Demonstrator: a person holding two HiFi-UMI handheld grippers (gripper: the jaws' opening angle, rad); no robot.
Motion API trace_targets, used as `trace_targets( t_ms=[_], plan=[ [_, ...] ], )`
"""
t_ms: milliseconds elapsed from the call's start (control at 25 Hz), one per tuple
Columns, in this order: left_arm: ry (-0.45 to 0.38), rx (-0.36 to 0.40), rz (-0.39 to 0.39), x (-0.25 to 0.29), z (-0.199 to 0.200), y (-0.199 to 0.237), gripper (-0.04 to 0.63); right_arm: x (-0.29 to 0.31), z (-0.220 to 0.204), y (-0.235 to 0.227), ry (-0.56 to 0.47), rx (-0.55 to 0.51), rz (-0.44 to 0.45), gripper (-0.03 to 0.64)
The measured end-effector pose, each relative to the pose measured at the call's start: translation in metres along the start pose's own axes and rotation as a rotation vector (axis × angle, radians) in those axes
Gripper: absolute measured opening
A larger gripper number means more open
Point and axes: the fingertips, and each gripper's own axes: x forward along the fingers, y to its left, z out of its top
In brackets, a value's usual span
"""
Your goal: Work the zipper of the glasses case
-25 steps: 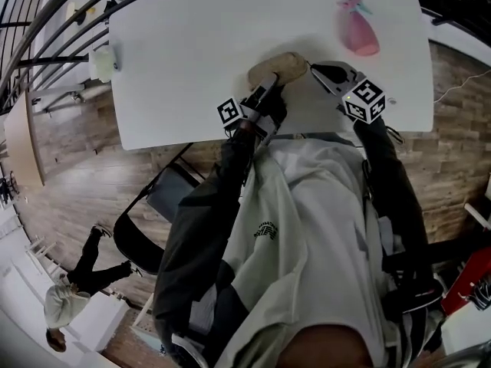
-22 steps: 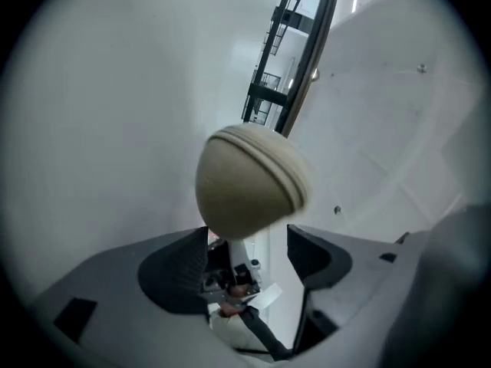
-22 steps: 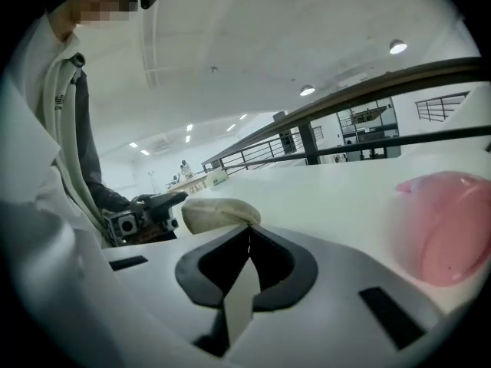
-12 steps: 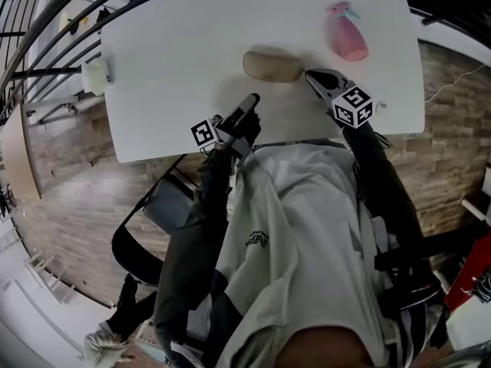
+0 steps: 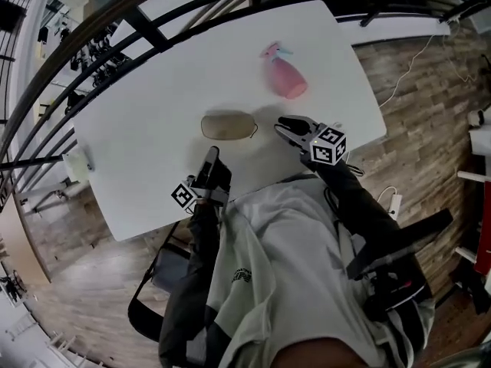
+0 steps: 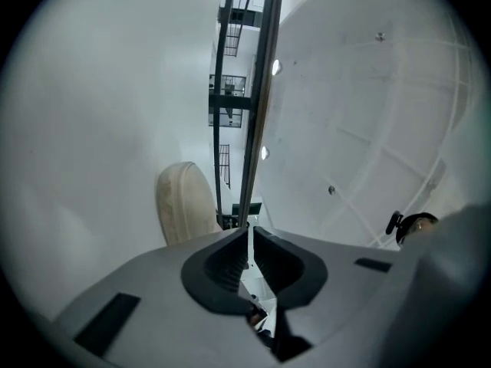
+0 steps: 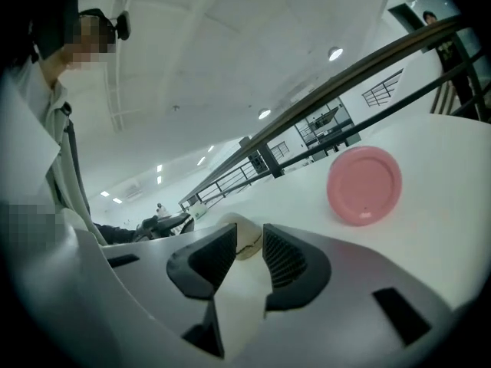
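Glasses case [image 5: 229,126]: laid flat on the white table [image 5: 138,129], nearer its near edge and about midway along it; touched by neither gripper.
Left gripper [image 5: 212,154]: set between the case and the near edge, close to the case but apart from it. Its jaws have just been closing and are brought together, with nothing between them.
Right gripper [image 5: 281,126]: held off the case's right end, near but apart. Its jaws have just been opening and are parted a little, with nothing pinched; the case is seen beyond the gap.
Pink spray bottle [image 5: 282,73]: placed toward the far edge, beyond the right gripper.
Cut off: in the left gripper view the case's lower part is covered by the gripper's body; in the right gripper view most of it is masked by the jaws.
Hard to make out: the zipper is seen only as a thin dark line — no pull can be picked out.
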Motion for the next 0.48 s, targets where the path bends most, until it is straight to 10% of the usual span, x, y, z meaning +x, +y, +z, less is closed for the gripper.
trace_targets(
  t_ms=[480],
  plan=[
    [-0.047,0.183,0.091,0.012,0.021,-0.008,0.008,0.006,0.037,0.024,-0.117,-0.043,0.024,-0.004]
  ],
)
